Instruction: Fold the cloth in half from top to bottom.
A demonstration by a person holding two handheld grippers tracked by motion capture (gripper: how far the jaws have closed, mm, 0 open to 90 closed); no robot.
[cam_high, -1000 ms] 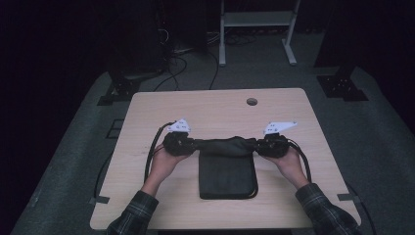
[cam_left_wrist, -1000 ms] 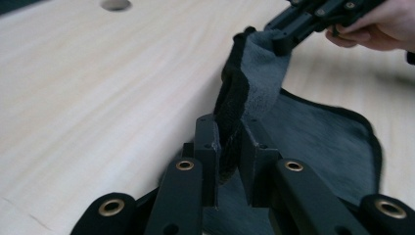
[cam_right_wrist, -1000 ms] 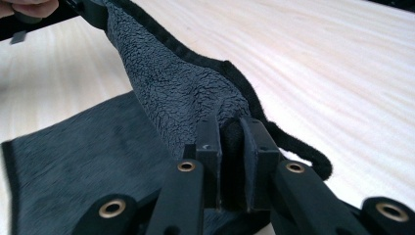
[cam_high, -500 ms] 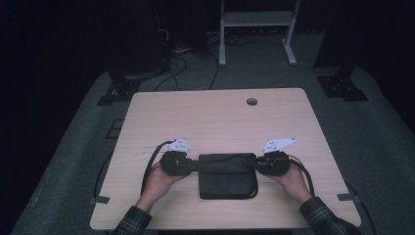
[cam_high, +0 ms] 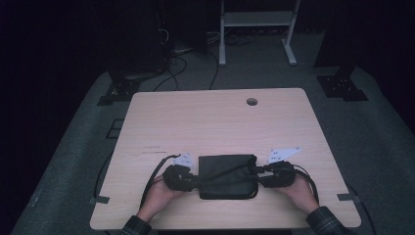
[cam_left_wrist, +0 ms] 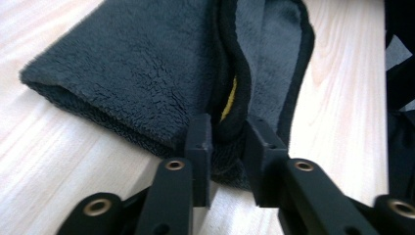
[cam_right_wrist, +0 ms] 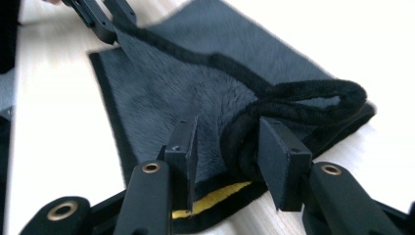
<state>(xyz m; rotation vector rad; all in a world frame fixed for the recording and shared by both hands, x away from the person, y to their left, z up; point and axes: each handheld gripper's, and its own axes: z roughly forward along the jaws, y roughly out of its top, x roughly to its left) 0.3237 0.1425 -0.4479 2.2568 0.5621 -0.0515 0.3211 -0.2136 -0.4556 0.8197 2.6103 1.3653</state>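
Both tools, left [cam_high: 193, 180] and right [cam_high: 258, 175], have just been opening, slack around the towel's [cam_high: 226, 175] hem; yellow label [cam_right_wrist: 211, 201] unreadable.

From above, my table [cam_high: 215, 122] sits lit in a dark room, the floor around it dim and the picture soft and grainy. In my gripper views the wood glares nearly white, the towel's [cam_left_wrist: 127, 73] pile reads sharp, and my near jaws blur.
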